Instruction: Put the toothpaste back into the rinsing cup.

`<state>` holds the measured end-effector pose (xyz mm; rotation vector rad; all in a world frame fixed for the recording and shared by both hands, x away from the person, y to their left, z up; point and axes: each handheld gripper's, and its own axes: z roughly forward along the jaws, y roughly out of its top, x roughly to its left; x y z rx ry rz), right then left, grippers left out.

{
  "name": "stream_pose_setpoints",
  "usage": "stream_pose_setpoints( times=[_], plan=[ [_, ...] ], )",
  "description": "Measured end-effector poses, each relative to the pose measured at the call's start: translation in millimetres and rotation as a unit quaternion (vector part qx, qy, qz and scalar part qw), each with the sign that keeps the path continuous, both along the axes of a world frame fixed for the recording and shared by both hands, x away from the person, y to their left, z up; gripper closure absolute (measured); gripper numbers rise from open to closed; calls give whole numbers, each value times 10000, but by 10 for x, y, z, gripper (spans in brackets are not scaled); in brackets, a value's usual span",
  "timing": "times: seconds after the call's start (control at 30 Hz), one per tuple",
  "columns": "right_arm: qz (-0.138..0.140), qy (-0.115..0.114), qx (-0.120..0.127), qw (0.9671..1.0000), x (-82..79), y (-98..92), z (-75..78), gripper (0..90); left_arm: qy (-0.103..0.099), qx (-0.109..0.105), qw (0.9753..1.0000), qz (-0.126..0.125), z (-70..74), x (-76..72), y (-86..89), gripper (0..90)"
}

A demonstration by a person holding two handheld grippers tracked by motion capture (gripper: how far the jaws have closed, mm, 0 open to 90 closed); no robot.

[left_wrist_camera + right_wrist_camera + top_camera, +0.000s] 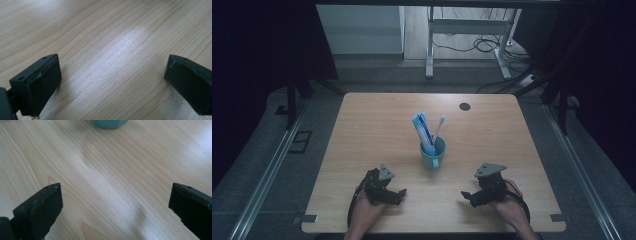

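Overhead, toothbrush [439, 126] (and toothpaste [424, 132])

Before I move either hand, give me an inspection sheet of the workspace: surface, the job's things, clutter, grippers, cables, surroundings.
Surface: wooden table, level and bare apart from the items below.
Job's things: teal mug upright near the middle, handle toward the person; a blue-and-white tube and a toothbrush stand in it.
Clutter: a dark round spot near the far edge; what it is cannot be told.
Grippers: left gripper and right gripper rest low at the near edge, either side of the mug, fingers spread wide, nothing between them.
Cables: a black cable loops by the left hand; loose cables on the floor beyond.
Surroundings: white desk frame behind, dim room.
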<state>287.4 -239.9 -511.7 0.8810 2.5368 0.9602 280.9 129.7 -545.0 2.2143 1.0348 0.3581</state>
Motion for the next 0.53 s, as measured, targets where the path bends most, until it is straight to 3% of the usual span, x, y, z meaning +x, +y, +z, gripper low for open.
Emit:
stream_pose_setpoints(
  times=[0.33,0.4,0.43,0.53],
  plan=[
    [-135,89,-51,9999,-61,-95,-259,0,-3,2,10000,-1,0,0,0,11],
    [-169,165,186,9995,-54,-120,-300,0,-4,2,10000,-2,0,0,0,11],
    [-208,99,262,9994,-60,-132,-316,0,-1,0,10000,-4,0,0,1,12],
    [-201,98,268,9994,-63,-139,-317,0,-5,2,10000,4,0,-3,0,13]
  ],
)
